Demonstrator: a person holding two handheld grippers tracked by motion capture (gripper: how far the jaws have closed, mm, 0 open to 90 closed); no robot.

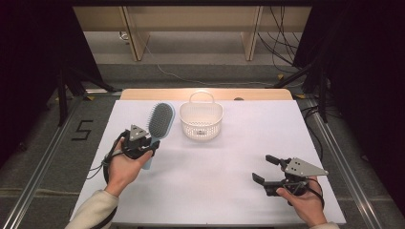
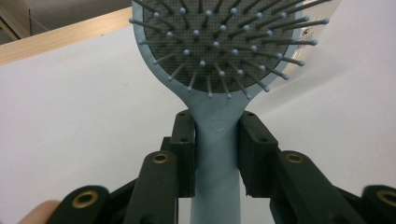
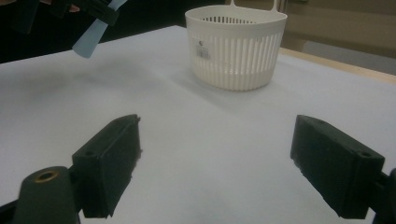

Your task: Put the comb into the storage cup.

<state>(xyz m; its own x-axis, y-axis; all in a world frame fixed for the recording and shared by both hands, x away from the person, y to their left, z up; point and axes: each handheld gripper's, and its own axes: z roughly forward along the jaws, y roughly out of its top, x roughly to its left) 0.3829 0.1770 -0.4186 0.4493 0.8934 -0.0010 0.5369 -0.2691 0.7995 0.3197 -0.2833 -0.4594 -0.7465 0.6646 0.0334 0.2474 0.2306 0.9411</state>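
Note:
A light blue hairbrush (image 1: 160,120) with a dark bristle pad is held off the table at the left. My left gripper (image 1: 149,145) is shut on its handle (image 2: 215,154), both pads pressing the sides just below the brush head (image 2: 224,42). A white slotted basket (image 1: 201,119) with a loop handle stands on the table just right of the brush head and appears empty; it also stands ahead of the right jaws (image 3: 236,44). My right gripper (image 1: 264,169) hovers low at the table's near right, open, with nothing between its jaws (image 3: 217,158). The brush handle's tip (image 3: 92,39) shows far off.
A white sheet (image 1: 215,162) covers the table, with a wooden edge (image 1: 205,94) along the far side. Black curtains flank both sides, and cables lie on the floor beyond the table. A person's two hands hold the grippers from the near edge.

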